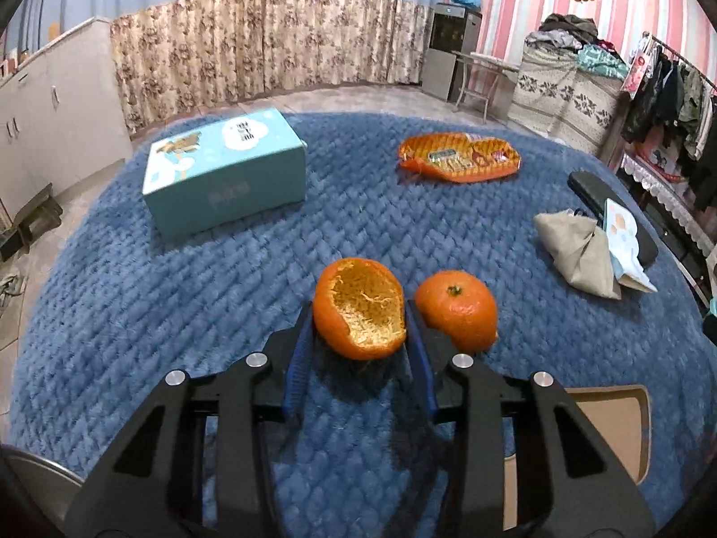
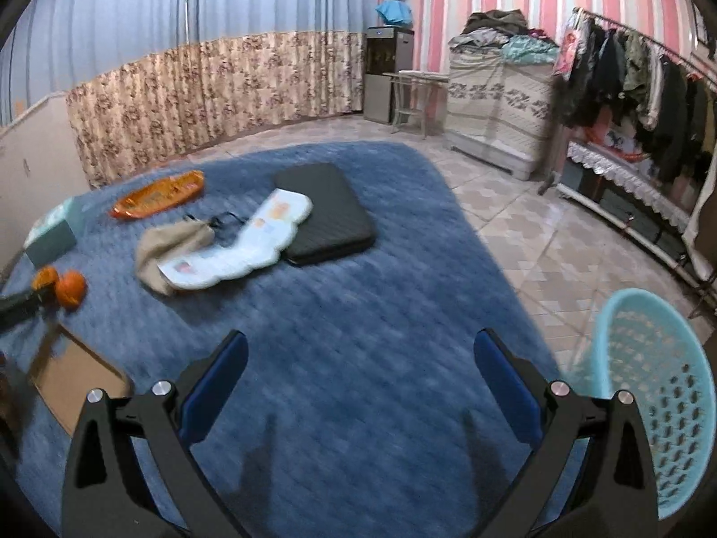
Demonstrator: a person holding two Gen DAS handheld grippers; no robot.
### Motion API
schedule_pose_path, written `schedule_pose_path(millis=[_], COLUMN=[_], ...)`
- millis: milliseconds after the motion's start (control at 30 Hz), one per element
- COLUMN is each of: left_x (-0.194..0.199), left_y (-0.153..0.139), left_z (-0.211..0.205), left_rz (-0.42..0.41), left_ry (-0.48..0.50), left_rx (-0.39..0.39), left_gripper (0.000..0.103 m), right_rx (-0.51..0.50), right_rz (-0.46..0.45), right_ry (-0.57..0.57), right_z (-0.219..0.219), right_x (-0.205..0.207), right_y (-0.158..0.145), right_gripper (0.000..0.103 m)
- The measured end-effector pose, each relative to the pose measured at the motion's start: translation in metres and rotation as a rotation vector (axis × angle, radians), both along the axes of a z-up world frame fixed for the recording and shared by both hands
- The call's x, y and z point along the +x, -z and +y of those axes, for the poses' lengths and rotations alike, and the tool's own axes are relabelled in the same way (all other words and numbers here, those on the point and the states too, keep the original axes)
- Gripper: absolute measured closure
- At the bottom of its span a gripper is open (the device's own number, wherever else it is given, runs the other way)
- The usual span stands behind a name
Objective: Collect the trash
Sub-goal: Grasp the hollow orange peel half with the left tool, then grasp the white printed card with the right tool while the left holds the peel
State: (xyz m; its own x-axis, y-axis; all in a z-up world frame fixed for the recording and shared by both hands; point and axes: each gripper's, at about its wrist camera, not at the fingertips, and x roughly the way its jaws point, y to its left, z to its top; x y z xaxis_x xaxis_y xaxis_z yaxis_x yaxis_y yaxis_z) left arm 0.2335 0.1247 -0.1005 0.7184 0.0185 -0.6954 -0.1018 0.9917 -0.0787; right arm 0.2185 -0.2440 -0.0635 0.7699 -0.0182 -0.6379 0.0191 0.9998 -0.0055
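Observation:
My left gripper (image 1: 360, 320) is shut on a hollow orange peel half (image 1: 360, 309), held just above the blue quilted cover (image 1: 224, 296). A second peel piece (image 1: 457, 309) lies right beside it. An orange snack wrapper (image 1: 459, 157) lies further back, and a crumpled beige paper (image 1: 578, 251) with a printed wrapper (image 1: 625, 242) lies at the right. My right gripper (image 2: 358, 372) is open and empty over the cover. The right wrist view shows the peels (image 2: 62, 287) far left, the beige paper (image 2: 170, 242), the printed wrapper (image 2: 242, 246) and the orange wrapper (image 2: 157, 195).
A light blue box (image 1: 224, 175) stands at the back left. A black case (image 2: 327, 210) lies on the cover. A cardboard flap (image 2: 71, 374) shows at the near left. A turquoise plastic basket (image 2: 658, 390) stands on the tiled floor at the right, past the cover's edge.

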Motion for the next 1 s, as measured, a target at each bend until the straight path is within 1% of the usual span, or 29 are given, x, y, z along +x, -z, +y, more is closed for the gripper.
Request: schedule_pose_path(millis=[100,233,367,433,533,633,700,733,767,800,867,1000], left_x=[-0.003,-0.003,-0.006,-0.008,-0.010,-0.011,-0.014,-0.014,-0.015,-0.016,-0.017,-0.019], left_y=[-0.006,-0.005,-0.010,-0.013,-0.015,-0.017,-0.018,-0.018,-0.019,-0.019,-0.019,-0.019], left_z=[0.004,0.014,0.018,0.021,0.027,0.031,0.031,0.030,0.029,0.029,0.027,0.022], left_rz=[-0.028,-0.021,-0.029,-0.036,-0.042,-0.040,-0.043,-0.044,-0.046,-0.047,-0.049,-0.048], left_ry=[-0.020,-0.035,-0.041,-0.042,-0.046,-0.048,-0.044,-0.042,-0.038,-0.036,-0.029,-0.017], left_rx=[0.038,0.005,-0.006,-0.011,-0.012,-0.024,-0.031,-0.030,-0.029,-0.030,-0.032,-0.024], left_gripper=[0.065,0.065,0.065,0.065,0.065,0.065,0.065,0.065,0.065,0.065,0.065,0.065], right_rx=[0.024,0.046,0.020,0.016,0.037,0.023,0.025,0.034,0.038,0.055,0.074,0.108], right_rz=[0.006,0.025,0.060,0.093,0.150,0.191,0.204,0.211,0.215,0.219,0.217,0.187], right_ry=[-0.028,-0.066,-0.085,-0.075,-0.051,-0.028,-0.034,-0.043,-0.047,-0.055,-0.064,-0.067], right_z=[0.022,0.057,0.088,0.098,0.102,0.105,0.105,0.104,0.101,0.098,0.092,0.077], right_x=[0.019,0.040,0.060,0.072,0.084,0.089,0.088,0.086,0.084,0.081,0.078,0.069], right_y=[-0.004,-0.007,-0.004,-0.002,0.006,0.015,0.020,0.023,0.024,0.026,0.027,0.025], right_gripper=[0.004,0.004,0.004,0.004,0.005,0.006,0.012,0.022,0.030,0.033,0.043,0.056])
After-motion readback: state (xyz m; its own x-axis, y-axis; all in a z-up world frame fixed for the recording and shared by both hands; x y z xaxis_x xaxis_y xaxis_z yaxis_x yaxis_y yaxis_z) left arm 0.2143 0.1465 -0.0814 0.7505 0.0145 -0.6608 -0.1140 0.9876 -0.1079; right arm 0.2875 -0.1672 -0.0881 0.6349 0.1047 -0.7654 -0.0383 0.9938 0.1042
